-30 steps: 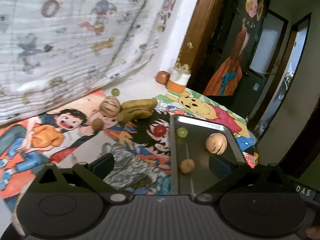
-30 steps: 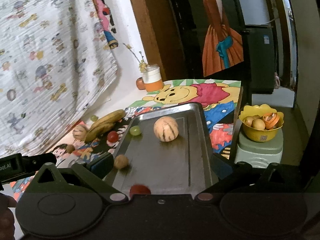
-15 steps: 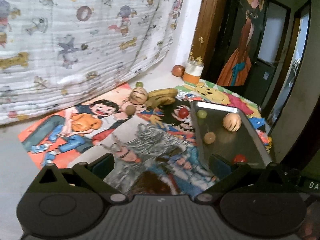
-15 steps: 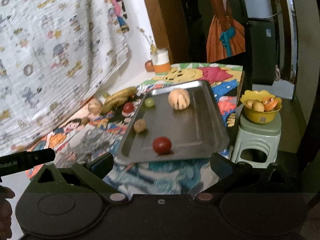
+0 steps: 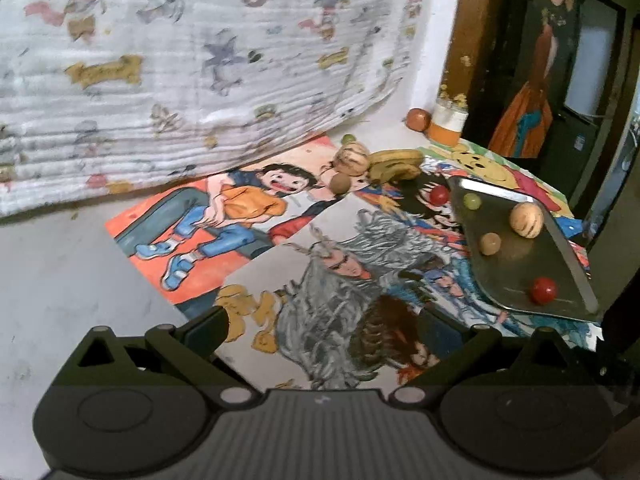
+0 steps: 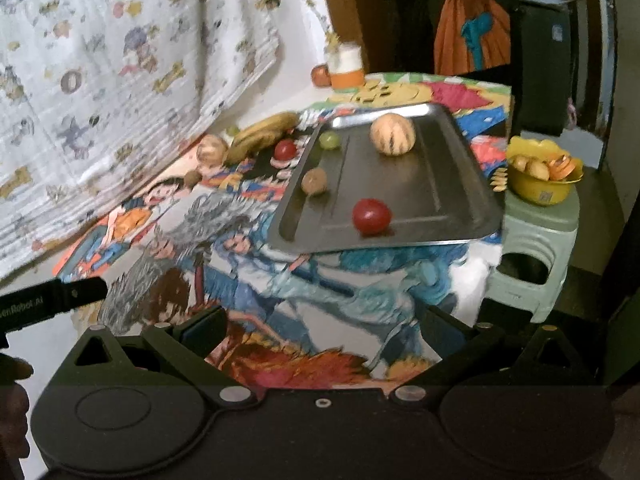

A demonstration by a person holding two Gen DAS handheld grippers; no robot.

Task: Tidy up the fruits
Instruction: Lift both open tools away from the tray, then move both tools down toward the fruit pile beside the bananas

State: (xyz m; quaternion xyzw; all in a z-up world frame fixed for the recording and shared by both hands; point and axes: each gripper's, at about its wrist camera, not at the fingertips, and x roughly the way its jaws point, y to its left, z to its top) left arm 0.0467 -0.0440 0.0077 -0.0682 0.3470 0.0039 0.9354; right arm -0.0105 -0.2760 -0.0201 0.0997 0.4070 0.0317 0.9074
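A dark metal tray (image 6: 436, 200) (image 5: 516, 272) lies on the cartoon-printed cloth. On it sit a striped melon (image 6: 392, 135) (image 5: 526, 220), a red tomato (image 6: 371, 216) (image 5: 543, 290), a brown round fruit (image 6: 314, 181) (image 5: 490, 243) and a green grape (image 6: 329, 139) (image 5: 472, 201). Off the tray, to its left, lie a second red fruit (image 6: 285, 149) (image 5: 439, 195), bananas (image 6: 262, 134) (image 5: 396, 164), another striped melon (image 5: 351, 158), a small brown fruit (image 5: 341, 183) and a green grape (image 5: 349, 138). My left gripper (image 5: 326, 326) and right gripper (image 6: 320, 320) are open, empty and well back from the fruit.
A patterned sheet (image 5: 180, 60) hangs behind the table. A jar (image 6: 347, 66) and an apple (image 6: 320, 75) stand at the far corner. A yellow bowl of peels (image 6: 542, 174) rests on a green stool (image 6: 536, 240) to the right of the table edge.
Both grippers have pulled back and away from the tray. The red tomato, which was at the near tray edge by my right gripper, now lies free on the tray.
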